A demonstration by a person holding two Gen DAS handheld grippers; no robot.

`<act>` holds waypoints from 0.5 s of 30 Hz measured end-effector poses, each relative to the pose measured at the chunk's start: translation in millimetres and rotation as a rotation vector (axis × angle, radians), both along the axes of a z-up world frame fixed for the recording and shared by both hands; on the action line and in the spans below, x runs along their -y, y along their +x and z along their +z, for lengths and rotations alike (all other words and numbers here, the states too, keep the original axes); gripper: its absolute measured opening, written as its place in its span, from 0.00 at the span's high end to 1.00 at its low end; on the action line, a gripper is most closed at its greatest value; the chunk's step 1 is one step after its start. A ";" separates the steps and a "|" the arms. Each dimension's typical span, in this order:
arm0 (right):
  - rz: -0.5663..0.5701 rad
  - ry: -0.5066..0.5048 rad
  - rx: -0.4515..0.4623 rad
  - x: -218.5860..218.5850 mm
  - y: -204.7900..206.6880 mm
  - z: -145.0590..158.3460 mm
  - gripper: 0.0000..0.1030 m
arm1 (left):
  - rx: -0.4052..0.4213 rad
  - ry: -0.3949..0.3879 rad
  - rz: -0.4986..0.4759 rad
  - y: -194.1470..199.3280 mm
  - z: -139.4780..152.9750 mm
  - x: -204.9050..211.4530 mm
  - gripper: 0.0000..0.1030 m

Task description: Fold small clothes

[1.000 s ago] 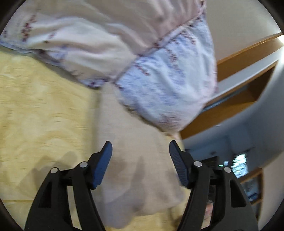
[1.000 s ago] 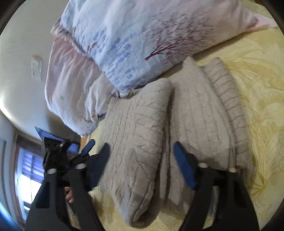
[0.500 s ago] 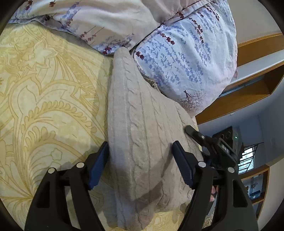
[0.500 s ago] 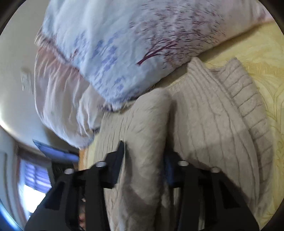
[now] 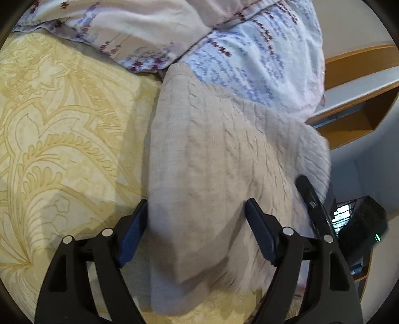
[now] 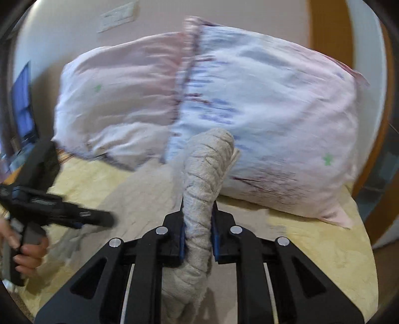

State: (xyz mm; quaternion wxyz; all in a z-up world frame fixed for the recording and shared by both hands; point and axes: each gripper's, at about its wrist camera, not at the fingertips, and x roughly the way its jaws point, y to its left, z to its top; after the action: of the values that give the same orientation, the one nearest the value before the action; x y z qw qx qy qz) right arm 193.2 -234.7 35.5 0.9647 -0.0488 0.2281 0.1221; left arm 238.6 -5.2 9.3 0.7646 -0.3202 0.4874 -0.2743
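- The right gripper [image 6: 197,233] has its two blue-padded jaws pinched tight on a bunched fold of one beige cable-knit sweater [image 6: 204,179], which rises in a thick roll straight ahead of the fingers toward the pillows.
- The left gripper [image 5: 195,228] stands wide apart with nothing clamped; its two jaws straddle the near end of the sweater [image 5: 212,174], the left pad touching the knit's edge.
- One garment in all; two grippers; two pillows [image 6: 249,99] set side by side, both pale with a blue and maroon print.
- In the left wrist view the sweater lies flat, long axis running away from the gripper to the pillows [image 5: 249,49], far end tucked against them and its right edge raised.
- It rests on a yellow bedspread [image 5: 49,124] with a paisley pattern.
- Beyond: a cream wall [image 6: 74,30] bearing one switch plate [image 6: 118,16], and wooden shelving [image 5: 354,82] to the right.
- The person's left hand [image 6: 27,254] grips the left tool's handle.
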 end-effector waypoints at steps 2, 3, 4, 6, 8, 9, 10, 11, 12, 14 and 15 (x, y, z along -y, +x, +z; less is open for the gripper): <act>-0.060 0.015 -0.023 20.8 8.1 -5.6 0.85 | 0.006 0.013 -0.016 -1.4 2.0 5.0 0.25; -0.076 0.029 -0.037 28.9 11.1 -8.1 0.85 | 0.008 0.018 -0.024 -2.3 1.9 7.1 0.25; -0.091 0.053 -0.058 39.2 14.5 -12.2 0.85 | 0.005 0.021 -0.034 -3.3 0.9 9.9 0.25; -0.102 0.082 -0.084 50.8 14.8 -17.9 0.85 | -0.005 0.014 -0.054 -4.2 -1.9 15.2 0.25; -0.114 0.087 -0.096 55.3 15.8 -22.4 0.85 | -0.011 0.015 -0.076 -5.6 -4.6 21.6 0.25; -0.120 0.089 -0.102 55.7 16.9 -24.5 0.85 | -0.014 0.019 -0.085 -6.5 -6.0 24.2 0.26; -0.133 0.094 -0.117 58.3 20.8 -28.4 0.85 | -0.022 0.021 -0.092 -6.3 -8.4 26.8 0.26; -0.152 0.094 -0.143 61.7 27.4 -35.3 0.85 | -0.028 0.018 -0.095 -6.8 -9.7 28.2 0.26; -0.167 0.097 -0.177 65.5 33.7 -44.2 0.85 | -0.034 0.017 -0.100 -7.9 -11.2 29.5 0.26; -0.187 0.143 -0.278 77.1 48.2 -63.6 0.82 | -0.030 0.027 -0.106 -11.0 -11.3 31.6 0.27; -0.194 0.190 -0.286 86.0 46.6 -64.9 0.74 | -0.031 0.027 -0.110 -12.7 -10.9 32.0 0.27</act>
State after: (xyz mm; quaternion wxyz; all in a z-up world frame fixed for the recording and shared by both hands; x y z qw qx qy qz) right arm 239.8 -320.7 -29.4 0.9299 0.0827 0.3541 0.0552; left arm 226.0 -37.2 -1.6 0.7450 -0.2869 0.5196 -0.3044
